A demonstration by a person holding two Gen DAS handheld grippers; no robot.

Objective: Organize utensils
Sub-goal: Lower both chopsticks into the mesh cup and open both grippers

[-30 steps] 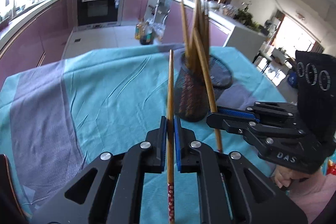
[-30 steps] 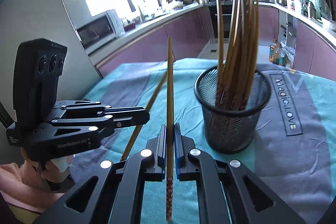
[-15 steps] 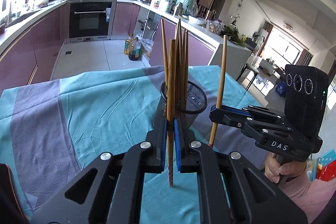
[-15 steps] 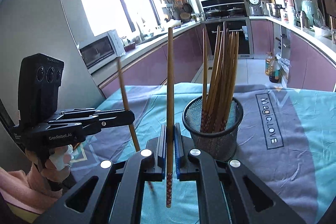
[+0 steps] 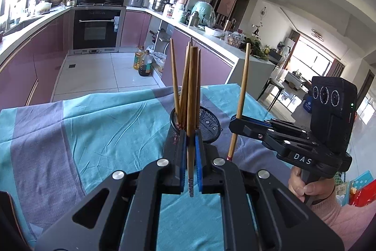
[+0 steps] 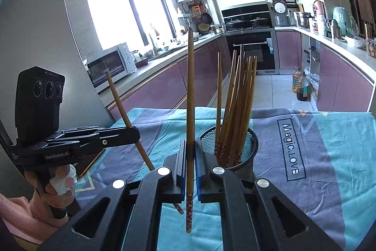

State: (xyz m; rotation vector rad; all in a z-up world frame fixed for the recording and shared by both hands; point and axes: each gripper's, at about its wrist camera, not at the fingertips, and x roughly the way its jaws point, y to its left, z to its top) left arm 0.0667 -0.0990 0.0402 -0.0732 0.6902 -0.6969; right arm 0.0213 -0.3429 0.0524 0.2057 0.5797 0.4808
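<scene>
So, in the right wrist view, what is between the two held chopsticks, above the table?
Nothing: in the right wrist view, only bare tablecloth shows between the left gripper's chopstick and the right gripper's chopstick. The mesh holder stands on the far side.

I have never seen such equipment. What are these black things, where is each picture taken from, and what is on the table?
No robot is here. A person holds a handheld tool in each hand, and each tool ends in two-finger tongs. A wide-angle camera on each tool looks forward along its fingers, so you have one picture from the left tool and one from the right.

The left tongs are shut on one chopstick. The right tongs are shut on another chopstick. Each picture also shows the other tool from the side.

The table has a teal and grey cloth. On it stands a black mesh cup that holds many chopsticks upright. A kitchen lies behind.
</scene>
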